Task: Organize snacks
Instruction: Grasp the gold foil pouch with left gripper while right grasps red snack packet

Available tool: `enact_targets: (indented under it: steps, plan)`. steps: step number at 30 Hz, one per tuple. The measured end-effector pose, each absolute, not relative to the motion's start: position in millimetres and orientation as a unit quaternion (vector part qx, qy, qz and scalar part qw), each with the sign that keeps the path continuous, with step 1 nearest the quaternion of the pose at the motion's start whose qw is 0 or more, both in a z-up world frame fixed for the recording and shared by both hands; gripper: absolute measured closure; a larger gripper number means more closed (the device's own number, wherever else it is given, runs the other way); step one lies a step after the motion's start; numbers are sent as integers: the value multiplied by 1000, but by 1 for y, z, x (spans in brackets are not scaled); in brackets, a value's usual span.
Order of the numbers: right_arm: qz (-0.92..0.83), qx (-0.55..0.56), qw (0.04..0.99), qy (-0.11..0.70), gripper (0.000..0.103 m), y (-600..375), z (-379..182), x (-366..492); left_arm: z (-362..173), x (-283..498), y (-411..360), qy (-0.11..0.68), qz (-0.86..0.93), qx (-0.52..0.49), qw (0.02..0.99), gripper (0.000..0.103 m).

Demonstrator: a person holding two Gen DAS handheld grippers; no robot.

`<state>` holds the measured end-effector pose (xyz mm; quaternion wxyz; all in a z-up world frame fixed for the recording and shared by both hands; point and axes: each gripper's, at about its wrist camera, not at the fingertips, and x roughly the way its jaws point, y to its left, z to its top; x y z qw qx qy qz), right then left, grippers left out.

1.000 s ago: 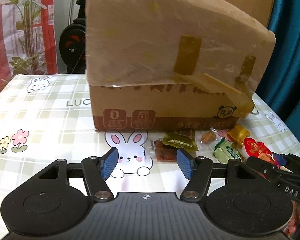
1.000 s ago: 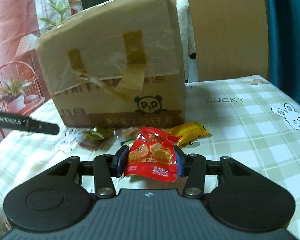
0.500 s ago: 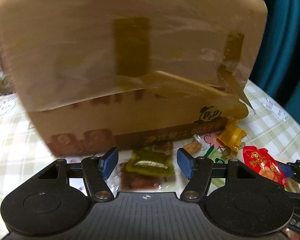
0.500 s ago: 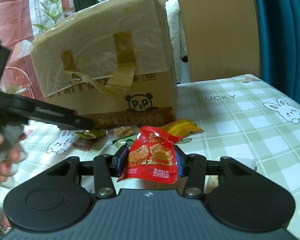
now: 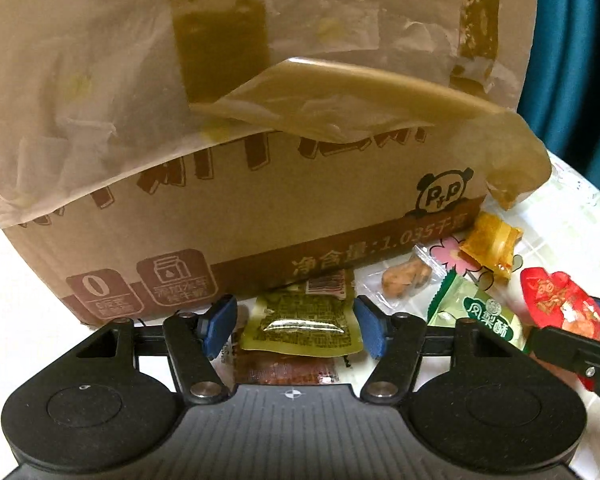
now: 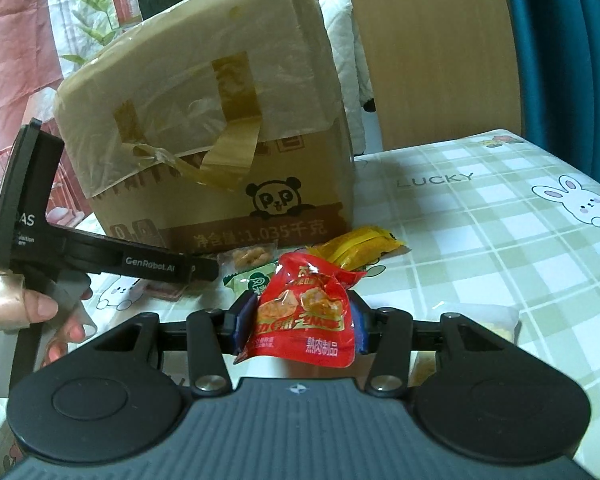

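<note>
My left gripper (image 5: 296,326) is open, its blue pads on either side of an olive-green snack packet (image 5: 300,326) that lies on a brown packet (image 5: 284,368) in front of the cardboard box (image 5: 260,200). My right gripper (image 6: 298,324) is shut on a red snack pouch (image 6: 302,320), also seen in the left wrist view (image 5: 560,304). A light green packet (image 5: 480,312), a clear-wrapped nut snack (image 5: 404,276) and a yellow packet (image 5: 492,248) lie between them. The left gripper shows in the right wrist view (image 6: 168,270).
The big taped cardboard box (image 6: 220,140) stands on the checked bunny tablecloth (image 6: 500,220). A pale packet (image 6: 484,316) lies behind my right gripper's right side. A teal curtain and a wooden board stand behind the table.
My left gripper has moved forward and right, closing in on the box until the olive-green packet lies between its pads. The right gripper keeps holding the red pouch, nearly still.
</note>
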<state>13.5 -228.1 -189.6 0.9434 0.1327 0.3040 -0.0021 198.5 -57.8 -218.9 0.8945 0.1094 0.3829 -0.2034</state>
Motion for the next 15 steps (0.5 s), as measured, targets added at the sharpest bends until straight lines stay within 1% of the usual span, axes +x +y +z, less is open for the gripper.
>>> enact_targets:
  steps: [2,5,15]
  plan:
    - [-2,134,943,305,54,-228,-190,14,-216,195,-59,380,-203,121,894,47]
    - [-3,138,942,307,54,-230,-191,14,-214,181,-56,377,-209,127,893,49]
    - [16,112,944,309,54,-221,-190,14,-215,121,-22,376,-180,70,906,49]
